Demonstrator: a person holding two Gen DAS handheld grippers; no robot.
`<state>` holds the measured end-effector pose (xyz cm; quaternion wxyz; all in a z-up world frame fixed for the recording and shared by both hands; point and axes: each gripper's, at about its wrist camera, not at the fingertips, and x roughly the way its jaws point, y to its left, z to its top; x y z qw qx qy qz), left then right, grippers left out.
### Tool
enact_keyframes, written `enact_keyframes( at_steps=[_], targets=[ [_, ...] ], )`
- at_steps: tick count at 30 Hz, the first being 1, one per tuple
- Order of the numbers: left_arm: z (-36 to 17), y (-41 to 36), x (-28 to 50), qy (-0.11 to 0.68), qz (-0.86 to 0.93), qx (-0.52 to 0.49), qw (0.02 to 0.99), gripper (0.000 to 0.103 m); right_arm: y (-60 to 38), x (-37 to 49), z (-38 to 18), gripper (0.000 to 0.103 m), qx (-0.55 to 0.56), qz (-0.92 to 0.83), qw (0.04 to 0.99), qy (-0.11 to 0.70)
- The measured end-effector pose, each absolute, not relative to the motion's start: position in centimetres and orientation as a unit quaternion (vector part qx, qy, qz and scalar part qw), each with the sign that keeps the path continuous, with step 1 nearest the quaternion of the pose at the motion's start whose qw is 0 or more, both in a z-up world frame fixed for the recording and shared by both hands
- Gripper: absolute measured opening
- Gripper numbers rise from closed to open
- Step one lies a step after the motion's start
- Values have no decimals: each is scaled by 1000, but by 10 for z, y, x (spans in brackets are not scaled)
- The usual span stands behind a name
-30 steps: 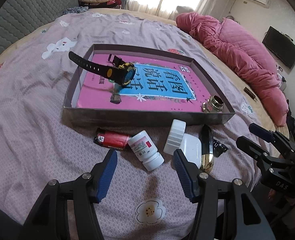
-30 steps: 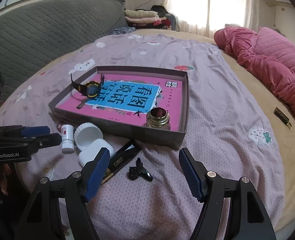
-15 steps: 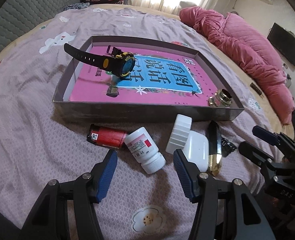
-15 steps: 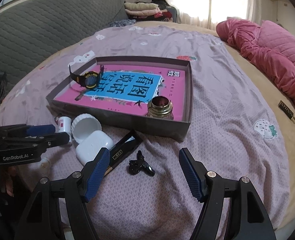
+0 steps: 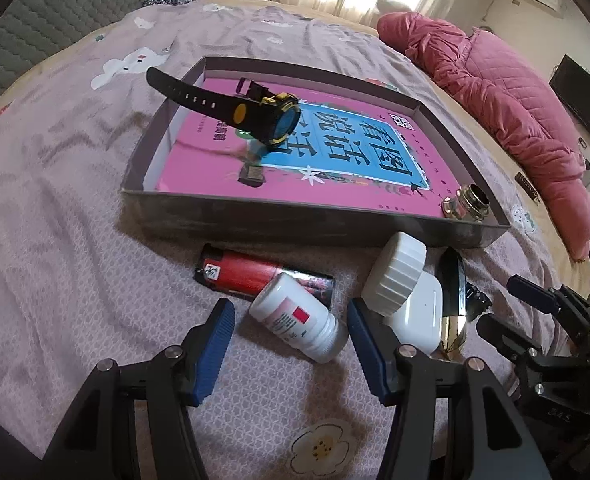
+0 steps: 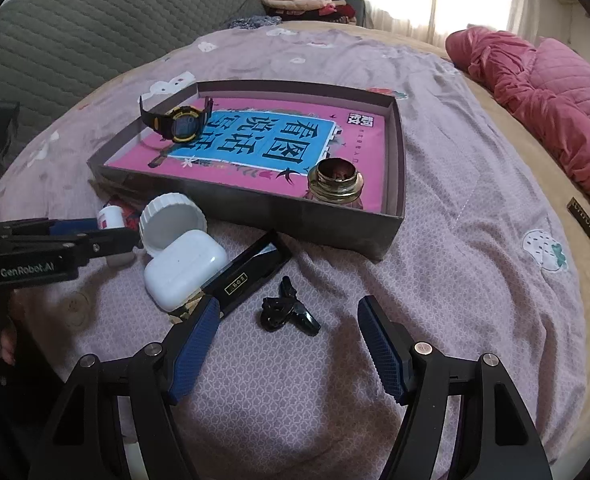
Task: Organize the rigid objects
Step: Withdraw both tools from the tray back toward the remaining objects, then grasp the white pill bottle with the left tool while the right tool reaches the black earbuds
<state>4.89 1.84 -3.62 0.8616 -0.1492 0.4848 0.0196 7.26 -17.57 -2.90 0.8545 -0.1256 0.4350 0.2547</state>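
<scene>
So the shallow cardboard box (image 5: 295, 220) sitting on the bed is clearly the drop-off spot. Inside it already: a black-and-yellow digital watch (image 5: 271, 120) toward the far left corner, propped on its strap, and a small brass-capped jar (image 6: 335, 184) in the near right corner, both resting on the pink book (image 6: 359, 148) lining the bottom.

Everything else is lined up just outside the box's near wall, probably so it's a short lift over. There's a red lighter (image 5: 255, 276), a white pill bottle (image 5: 299, 316) on its side, a ribbed white lid (image 6: 171, 220) leaning on a white earbud case (image 6: 183, 268), a flat black bar (image 6: 251, 272) (can't tell what it is) and a little black clip (image 6: 287, 312).

Left gripper (image 5: 291, 344) hangs wide open over the pill bottle, fingers either side but gripping nothing. Right gripper (image 6: 287, 344) is spread wide too, empty, lined up on the clip.
</scene>
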Motion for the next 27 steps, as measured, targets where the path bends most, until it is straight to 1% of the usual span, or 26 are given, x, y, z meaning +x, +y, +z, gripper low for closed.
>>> enact_keyframes(
  at_steps=[10, 17, 19, 21, 24, 27],
  targets=[
    [-39, 25, 45, 492, 10, -176, 853, 58, -181, 81, -38, 73, -131, 246, 849, 450],
    [-42, 22, 47, 495, 2, -180, 850, 57, -178, 85, -42, 72, -156, 260, 845, 441],
    [-43, 21, 48, 495, 0, -183, 849, 56, -174, 86, -45, 65, -165, 270, 840, 441],
    [-44, 22, 50, 495, -4, -188, 849, 52, -170, 86, -48, 56, -174, 273, 836, 442],
    [-45, 23, 53, 494, -7, -197, 847, 48, -167, 87, -51, 46, -171, 281, 832, 447],
    [-47, 23, 55, 494, -7, -202, 845, 44, -167, 91, -52, 42, -161, 284, 830, 453]
  ],
)
